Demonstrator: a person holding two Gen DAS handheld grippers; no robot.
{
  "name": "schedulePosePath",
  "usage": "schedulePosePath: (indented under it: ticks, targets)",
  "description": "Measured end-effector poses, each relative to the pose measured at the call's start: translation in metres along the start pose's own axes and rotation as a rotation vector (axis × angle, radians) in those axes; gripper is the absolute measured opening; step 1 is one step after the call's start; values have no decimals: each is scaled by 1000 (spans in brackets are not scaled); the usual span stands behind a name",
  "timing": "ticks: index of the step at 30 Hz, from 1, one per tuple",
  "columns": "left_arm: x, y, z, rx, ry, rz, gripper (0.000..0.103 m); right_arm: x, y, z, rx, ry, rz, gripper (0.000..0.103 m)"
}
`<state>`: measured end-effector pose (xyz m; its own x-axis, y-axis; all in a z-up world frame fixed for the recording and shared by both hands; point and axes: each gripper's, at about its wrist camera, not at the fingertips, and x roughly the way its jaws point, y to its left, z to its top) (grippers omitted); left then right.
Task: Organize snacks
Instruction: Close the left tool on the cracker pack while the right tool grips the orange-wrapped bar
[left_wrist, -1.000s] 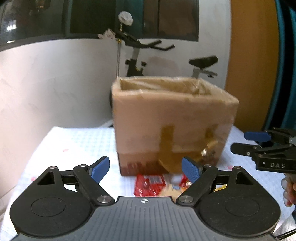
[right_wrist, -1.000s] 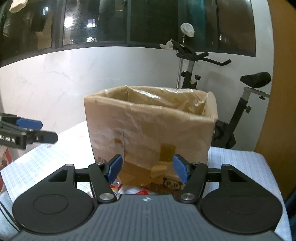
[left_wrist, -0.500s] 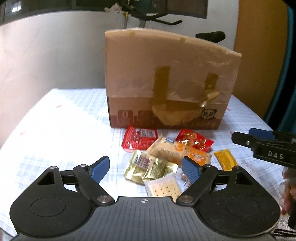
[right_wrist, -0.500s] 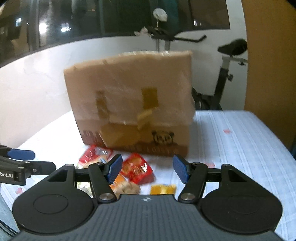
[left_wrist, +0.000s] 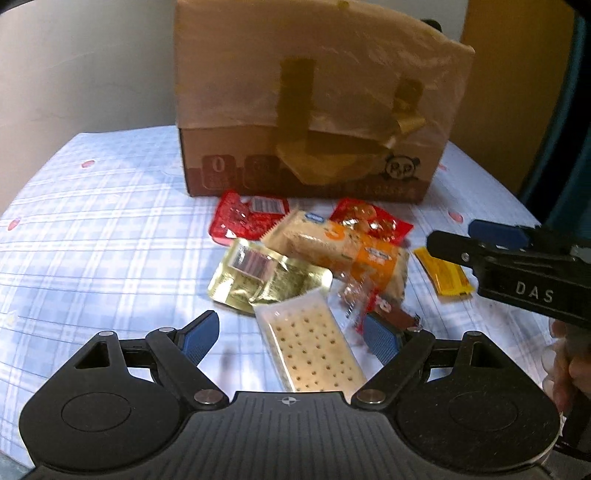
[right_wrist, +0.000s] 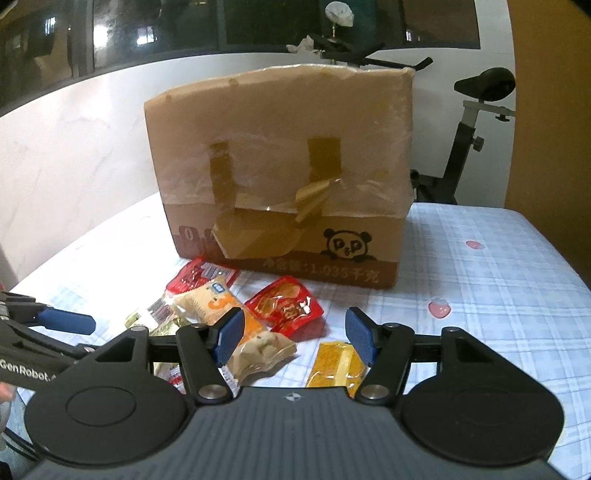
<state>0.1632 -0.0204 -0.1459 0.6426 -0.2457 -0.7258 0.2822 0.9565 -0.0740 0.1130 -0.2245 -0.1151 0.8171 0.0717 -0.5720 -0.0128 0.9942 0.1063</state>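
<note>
A taped cardboard box (left_wrist: 314, 103) (right_wrist: 288, 177) stands on the checked tablecloth. Several snack packets lie in front of it: two red packets (left_wrist: 247, 218) (right_wrist: 284, 306), a gold foil packet (left_wrist: 266, 277), a beige and orange biscuit packet (left_wrist: 332, 247) (right_wrist: 210, 302), a clear cracker packet (left_wrist: 310, 350) and a yellow packet (left_wrist: 445, 275) (right_wrist: 334, 365). My left gripper (left_wrist: 291, 336) hangs open over the cracker packet, its pads apart from it. My right gripper (right_wrist: 295, 332) is open above the yellow packet, with nothing between its fingers. It also shows at the right of the left wrist view (left_wrist: 476, 240).
The tablecloth (left_wrist: 92, 229) covers the table to the left of the snacks and to the right of the box (right_wrist: 498, 280). An exercise bike (right_wrist: 472, 122) stands behind the table. A hand (left_wrist: 565, 365) shows at the right edge.
Both grippers have come down and tilted toward the table. The snack pile, mostly hidden a second ago, now lies in full view under the fingers. Neither gripper's jaws have visibly changed.
</note>
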Motion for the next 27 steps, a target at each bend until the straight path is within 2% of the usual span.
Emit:
schedulePosePath:
  ticks: [4, 10, 12, 14, 15, 16, 22, 27]
  targets:
    - [7, -3, -3, 16, 32, -1, 86, 3, -1, -2, 16, 21, 36, 64]
    - [18, -2, -10, 16, 80, -13, 84, 6, 1, -4, 28, 46, 38, 64]
    - [17, 0, -12, 16, 71, -20, 82, 7, 0, -5, 36, 52, 46, 64]
    - [16, 1, -13, 21, 63, -14, 74, 8, 0, -6, 45, 60, 55, 64]
    - [16, 1, -13, 20, 58, -11, 63, 8, 0, -6, 51, 63, 59, 64]
    - [15, 2, -13, 22, 55, 1, 62, 9, 0, -7, 58, 67, 64, 64]
    - [11, 14, -13, -18, 39, 22, 60, 8, 1, -7, 56, 64, 54, 64]
    - [7, 26, -11, -75, 12, 45, 60, 12, 8, -3, -13, 65, 51, 62]
